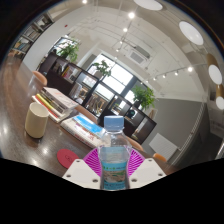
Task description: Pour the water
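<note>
A clear plastic water bottle (114,158) with a blue cap and a pale blue label stands upright between my fingers. My gripper (114,167) is shut on the bottle, with both magenta pads (93,160) pressed against its sides. The bottle appears lifted above the table. A cream-coloured cup (37,119) stands on the wooden table (35,150) to the left, beyond my fingers. A small round pink coaster (66,157) lies on the table just left of the bottle.
Open books and papers (66,108) lie on the table behind the cup. Dark shelving with potted plants (100,70) stands further back, in front of large windows. The room tilts in this view.
</note>
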Tool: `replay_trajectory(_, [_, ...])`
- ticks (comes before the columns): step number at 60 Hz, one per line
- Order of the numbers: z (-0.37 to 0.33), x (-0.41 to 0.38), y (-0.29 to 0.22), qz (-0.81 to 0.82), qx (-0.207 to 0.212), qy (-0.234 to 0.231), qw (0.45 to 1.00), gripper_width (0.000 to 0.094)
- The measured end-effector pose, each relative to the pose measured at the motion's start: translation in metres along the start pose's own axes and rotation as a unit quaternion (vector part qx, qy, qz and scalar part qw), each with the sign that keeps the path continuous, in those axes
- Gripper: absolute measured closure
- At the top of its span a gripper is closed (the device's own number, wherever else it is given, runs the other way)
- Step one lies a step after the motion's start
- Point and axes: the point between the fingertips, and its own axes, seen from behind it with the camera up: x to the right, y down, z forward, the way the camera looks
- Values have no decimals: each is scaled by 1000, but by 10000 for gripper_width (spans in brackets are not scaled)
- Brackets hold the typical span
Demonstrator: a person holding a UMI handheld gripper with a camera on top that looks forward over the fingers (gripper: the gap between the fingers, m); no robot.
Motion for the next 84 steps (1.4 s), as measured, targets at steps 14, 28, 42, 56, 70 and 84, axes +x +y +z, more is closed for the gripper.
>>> replay_trajectory(14, [41,-75,-74,-319,44,1,947,656])
replay_trajectory(28, [59,-116,-109,-546,87,15,833,643])
replay_trajectory(42, [75,-145,-123,-699,128,31,703,646])
replay_trajectory(56, [68,-158,-132,-741,154,47,651,643])
replay_trajectory(70, [62,-118,-156,-576,145,46,803,645])
replay_trajectory(84, [46,-62,-177,-142,129,8,981,643])
